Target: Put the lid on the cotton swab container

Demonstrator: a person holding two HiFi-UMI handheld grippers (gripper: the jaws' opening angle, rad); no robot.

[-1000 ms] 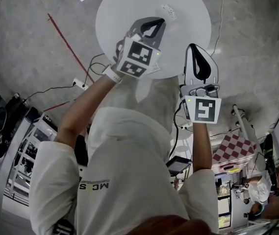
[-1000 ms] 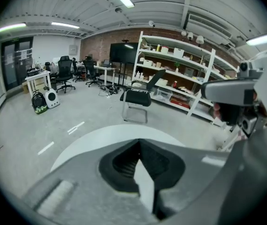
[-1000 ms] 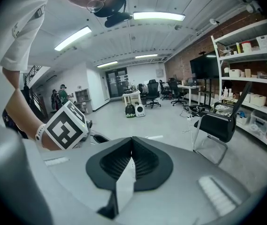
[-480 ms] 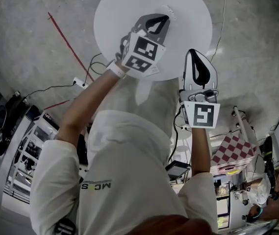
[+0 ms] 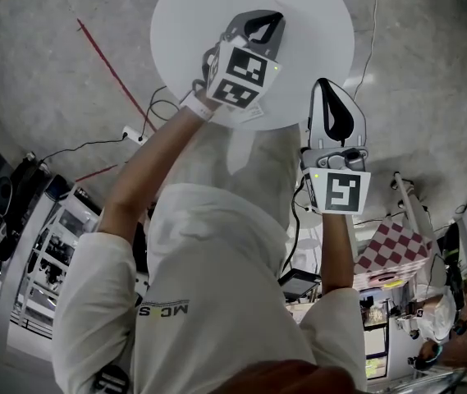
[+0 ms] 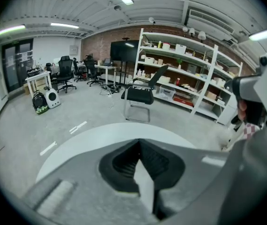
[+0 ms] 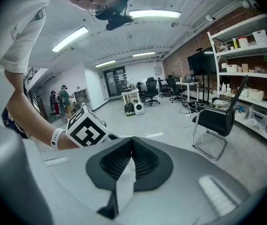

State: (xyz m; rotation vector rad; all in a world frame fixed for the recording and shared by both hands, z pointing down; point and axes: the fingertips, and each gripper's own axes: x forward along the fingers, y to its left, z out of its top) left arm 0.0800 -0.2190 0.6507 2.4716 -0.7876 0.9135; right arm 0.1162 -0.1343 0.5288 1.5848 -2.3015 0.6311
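- Head view: I am looking down on the person's white shirt and bare forearms, and each hand is holding a gripper out in front.
- The left gripper is hovering over the round white table, with its marker cube facing up at me.
- The right gripper is hanging just off the table's near edge, above the grey floor, and its tip is pointing toward the table.
- In the left gripper view, I am seeing the jaws clenched tip to tip with nothing between them. The table's curved top is showing beyond them, with a black chair and open shelves farther back.
- In the right gripper view, the jaws are likewise pressing together and gripping nothing. The other gripper's marker cube and a white wristband are showing just to their left.
- I am not making out the cotton swab container or its lid in any view, so I cannot tell where they are sitting.
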